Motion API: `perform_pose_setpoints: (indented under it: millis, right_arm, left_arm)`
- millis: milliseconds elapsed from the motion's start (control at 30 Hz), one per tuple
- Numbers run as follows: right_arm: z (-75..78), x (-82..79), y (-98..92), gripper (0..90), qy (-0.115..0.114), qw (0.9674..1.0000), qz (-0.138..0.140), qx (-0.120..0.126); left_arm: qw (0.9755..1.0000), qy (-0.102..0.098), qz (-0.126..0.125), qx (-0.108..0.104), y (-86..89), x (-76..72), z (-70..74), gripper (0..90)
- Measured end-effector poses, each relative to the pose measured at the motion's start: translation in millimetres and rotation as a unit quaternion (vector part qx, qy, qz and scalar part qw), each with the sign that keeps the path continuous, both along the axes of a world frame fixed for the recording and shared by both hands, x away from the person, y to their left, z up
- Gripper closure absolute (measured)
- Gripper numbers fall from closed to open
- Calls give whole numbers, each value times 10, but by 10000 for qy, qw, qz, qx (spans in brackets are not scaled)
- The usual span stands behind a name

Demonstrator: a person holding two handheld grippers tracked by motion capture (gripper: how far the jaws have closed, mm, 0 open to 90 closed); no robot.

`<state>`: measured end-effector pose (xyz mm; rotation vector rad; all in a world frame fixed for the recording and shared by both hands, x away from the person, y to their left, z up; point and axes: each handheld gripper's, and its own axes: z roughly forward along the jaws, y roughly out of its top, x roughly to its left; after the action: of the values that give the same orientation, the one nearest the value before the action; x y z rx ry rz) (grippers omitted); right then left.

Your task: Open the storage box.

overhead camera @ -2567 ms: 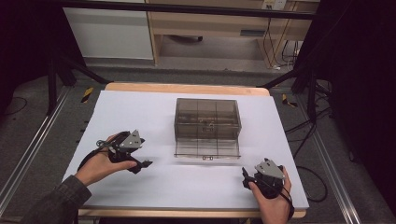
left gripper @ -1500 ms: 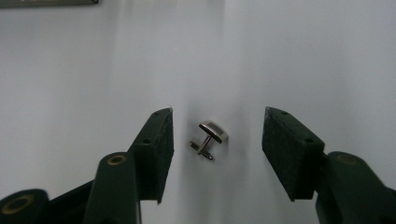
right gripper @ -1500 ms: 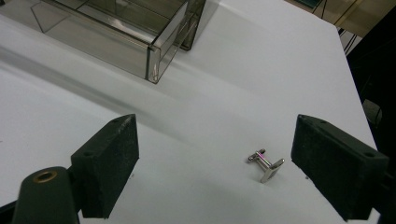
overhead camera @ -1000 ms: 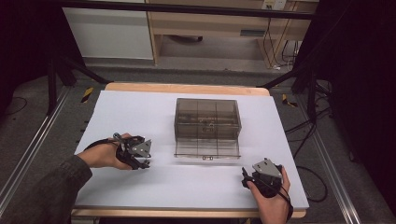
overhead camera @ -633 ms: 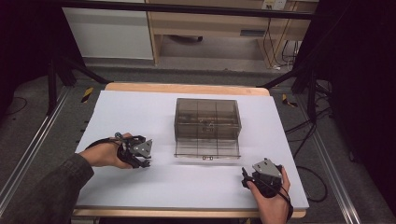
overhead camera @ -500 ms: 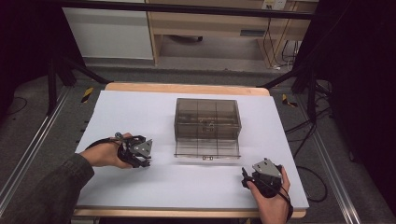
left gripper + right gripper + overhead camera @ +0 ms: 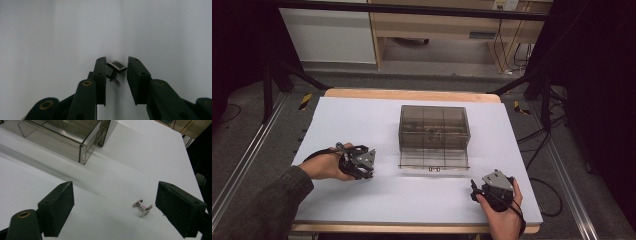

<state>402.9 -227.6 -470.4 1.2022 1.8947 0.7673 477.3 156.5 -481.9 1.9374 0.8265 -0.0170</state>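
A cufflink with a dark square face (image 7: 117,66) sits between the two pads of my left gripper (image 7: 116,60). The jaws have just been closing and both pads now touch it. In the high view the left gripper (image 7: 360,169) is tipped down onto the white mat at the left. A silver cufflink (image 7: 143,208) lies on the mat inside my right gripper (image 7: 115,185), close to its right jaw and touched by neither pad. That gripper stands wide open near the table's front right (image 7: 479,191).
A smoky clear compartment box (image 7: 433,127) stands mid-table with its lid (image 7: 433,161) folded flat toward me; its near corner shows in the right gripper view (image 7: 83,147). The white mat (image 7: 362,120) covers the table. Cables lie on the floor at right.
Since the earliest frame the left hand has shifted slightly right and tipped its gripper down onto the mat, jaws drawn in. The right hand has stayed still.
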Motion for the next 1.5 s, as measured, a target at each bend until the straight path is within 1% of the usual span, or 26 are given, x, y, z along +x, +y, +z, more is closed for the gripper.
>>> perform_pose_setpoints:
  millis: [100,267,333,500,700,733,867,967,1000,1033,1067,1133,1200,1267,1300,1333,1367,1400,1433,1467,1500]
  right_arm:
    - [-1,0,0,156,4,10000,-2,5]
    - [-1,1,-1,157,2,10000,-2,6]
    - [-1,1,0,157,9,10000,1,-3]
    - [-2,2,3,158,-6,10000,-1,-29]
    - [-3,4,2,157,2,10000,1,-40]
    - [-2,4,3,157,8,10000,-1,-37]
    - [-2,4,7,156,10,10000,1,-46]
    - [-2,3,7,155,5,10000,-3,-48]
    - [-3,4,9,154,9,10000,-12,-53]
    - [-4,5,8,154,6,10000,-6,-54]
    - [-4,6,8,153,6,10000,-8,-59]
    - [-6,9,8,151,11,10000,1,-70]
    - [-10,12,9,149,23,10000,-4,-58]
    - [-13,15,11,148,34,10000,-17,-70]
    - [-13,16,12,147,40,10000,-16,-65]
    - [-14,17,11,147,48,10000,-15,-85]
    - [-15,17,12,146,49,10000,-12,-83]
    - [-15,16,12,146,43,10000,-16,-74]
    - [-14,15,9,145,41,10000,-10,-67]
    - [-14,16,7,145,42,10000,-19,-68]
    - [-14,16,6,145,45,10000,-21,-62]
  left_arm:
    - [10000,43,32,-23,-13,1,-2,687]
    - [10000,67,9,-41,-9,-4,1,719]
    - [10000,37,6,-9,-5,-2,0,728]
    - [10000,8,55,-8,-1,-6,1,730]
    - [10000,-21,24,-11,27,1,20,730]
    - [10000,-27,9,-9,35,0,33,731]
    - [9998,-169,-109,54,69,13,104,731]
    - [9996,-243,-153,77,76,7,167,731]
    - [9995,-263,-164,46,72,0,188,731]
    - [9995,-242,-189,62,71,-10,219,731]
    - [9995,-242,-183,31,58,-34,242,731]
    - [9992,-288,-272,17,44,-71,293,731]
    - [9985,-384,-397,49,34,-98,351,731]
    - [9962,-534,-655,196,36,-104,426,731]
    - [9940,-637,-820,341,39,-105,465,731]
    - [9881,-801,-1128,675,66,-82,514,731]
    - [9814,-903,-1391,962,83,-64,562,731]
    - [9779,-955,-1520,1073,74,-60,593,731]
    - [9774,-975,-1529,1083,48,-65,610,731]
    - [9780,-989,-1504,1052,20,-71,619,731]
    - [9781,-1002,-1505,1033,1,-69,634,731]
